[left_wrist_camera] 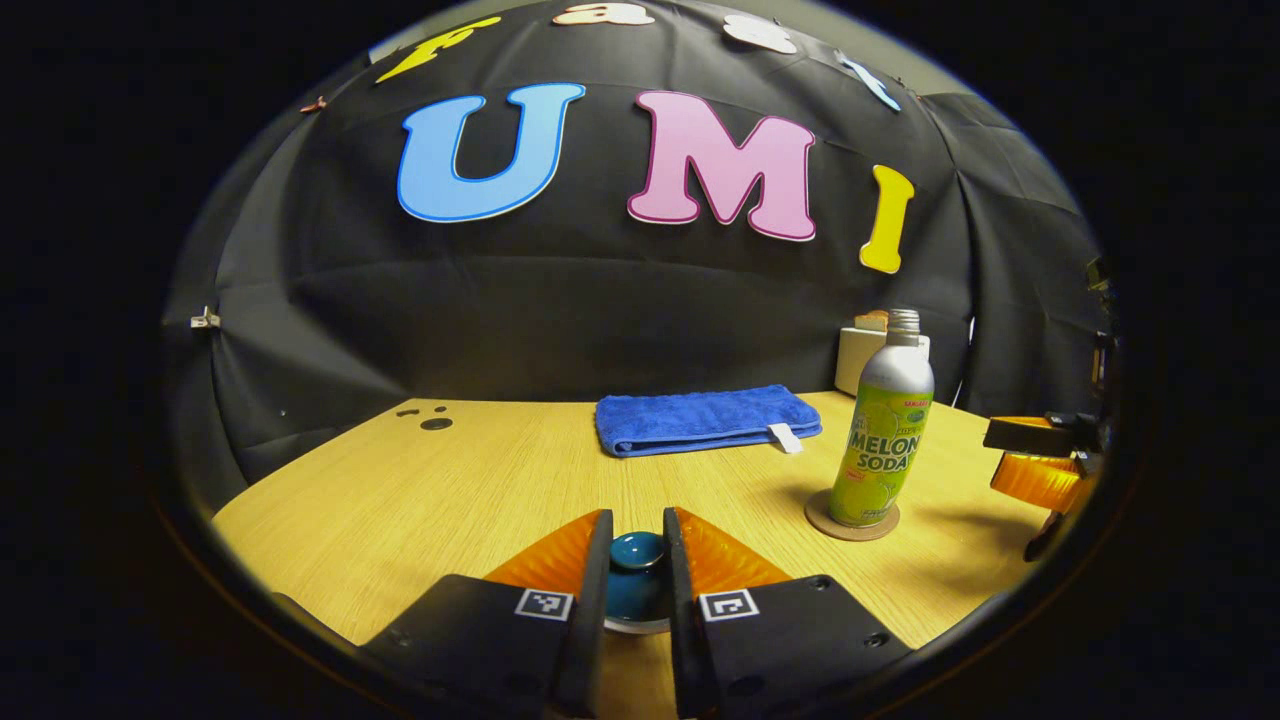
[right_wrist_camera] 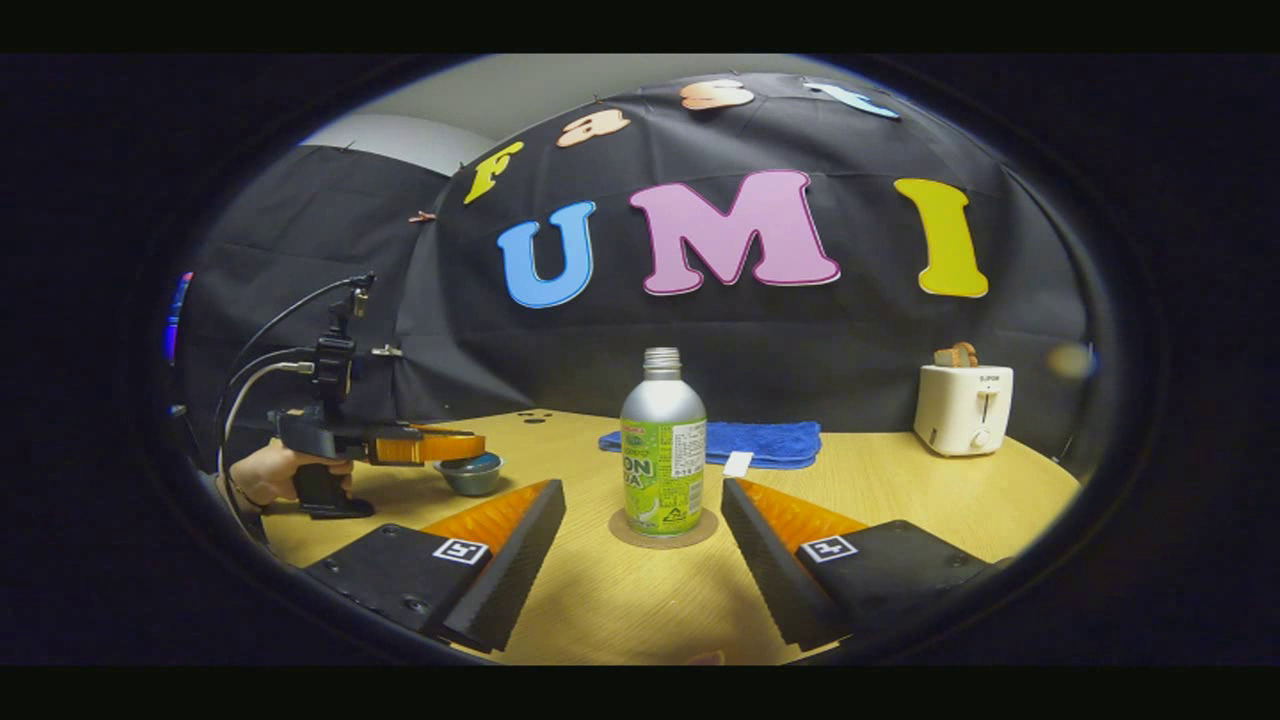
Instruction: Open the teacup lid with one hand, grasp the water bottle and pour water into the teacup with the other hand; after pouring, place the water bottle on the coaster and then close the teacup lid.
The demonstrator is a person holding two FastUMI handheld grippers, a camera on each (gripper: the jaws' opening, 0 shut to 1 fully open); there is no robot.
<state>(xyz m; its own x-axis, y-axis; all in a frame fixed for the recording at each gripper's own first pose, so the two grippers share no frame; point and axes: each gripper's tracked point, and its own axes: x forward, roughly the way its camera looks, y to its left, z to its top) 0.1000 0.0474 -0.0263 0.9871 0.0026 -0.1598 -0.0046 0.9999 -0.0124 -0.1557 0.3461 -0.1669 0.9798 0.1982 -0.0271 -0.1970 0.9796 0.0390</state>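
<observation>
My left gripper is shut on the knob of the teal teacup lid, its fingers pressing on both sides. The lid appears to rest on the teacup, and a hand holds that left gripper over it. The water bottle, silver with a green label and no cap, stands upright on a round cork coaster. My right gripper is open, its fingers spread wide in front of the bottle and apart from it. In the left gripper view the bottle and coaster stand to the right, with the right gripper beyond.
A folded blue towel lies at the back of the wooden table. A white toaster stands at the back right. Black cloth walls close in the booth behind the table.
</observation>
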